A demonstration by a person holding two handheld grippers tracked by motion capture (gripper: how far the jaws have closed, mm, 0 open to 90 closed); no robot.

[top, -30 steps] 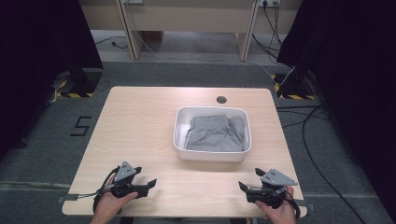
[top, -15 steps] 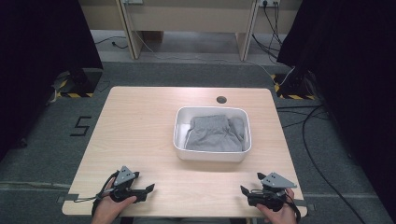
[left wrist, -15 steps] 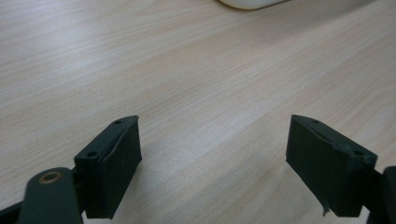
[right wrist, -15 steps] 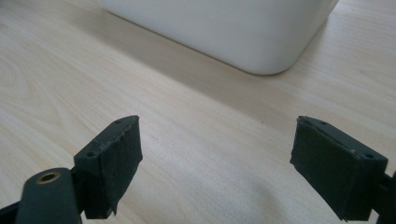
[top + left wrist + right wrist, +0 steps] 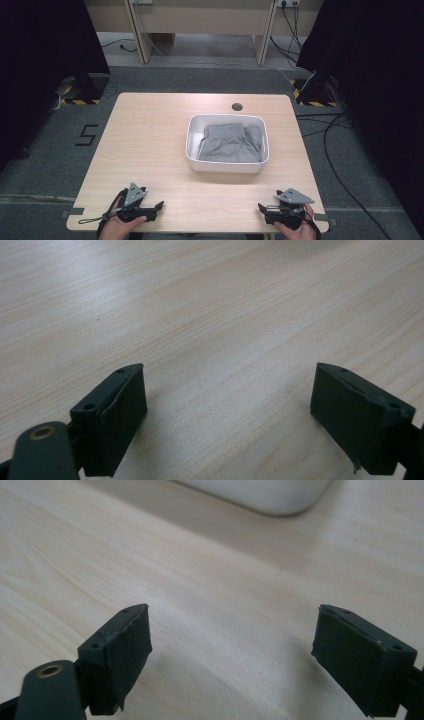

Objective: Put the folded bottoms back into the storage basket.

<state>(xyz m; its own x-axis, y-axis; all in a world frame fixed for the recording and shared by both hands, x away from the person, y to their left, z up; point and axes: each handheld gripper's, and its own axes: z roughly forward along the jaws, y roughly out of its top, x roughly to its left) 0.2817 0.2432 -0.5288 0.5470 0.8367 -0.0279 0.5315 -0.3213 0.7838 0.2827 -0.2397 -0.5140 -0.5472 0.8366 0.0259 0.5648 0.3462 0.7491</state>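
Observation:
A white tub (image 5: 227, 167) stands right of the table's middle with a crumpled grey cloth (image 5: 227, 145) inside it. My left gripper (image 5: 159, 205) lies low at the near left edge, held by a hand, pointing right. Its jaws have just been opening, and in the left gripper view the left gripper (image 5: 230, 375) is open over bare wood with nothing between its jaws. My right gripper (image 5: 260, 208) rests at the near right edge, pointing left. In the right gripper view the right gripper (image 5: 232, 612) is open and empty, with the tub's corner (image 5: 265, 492) ahead.
The light wooden table (image 5: 150, 145) has a round cable hole (image 5: 237, 106) near its far edge. Cables (image 5: 340, 165) trail over the grey floor on the right. A wooden desk (image 5: 200, 20) stands beyond the table.
Both grippers have slid slightly toward the near edge of the table. The tub and cloth have not moved.

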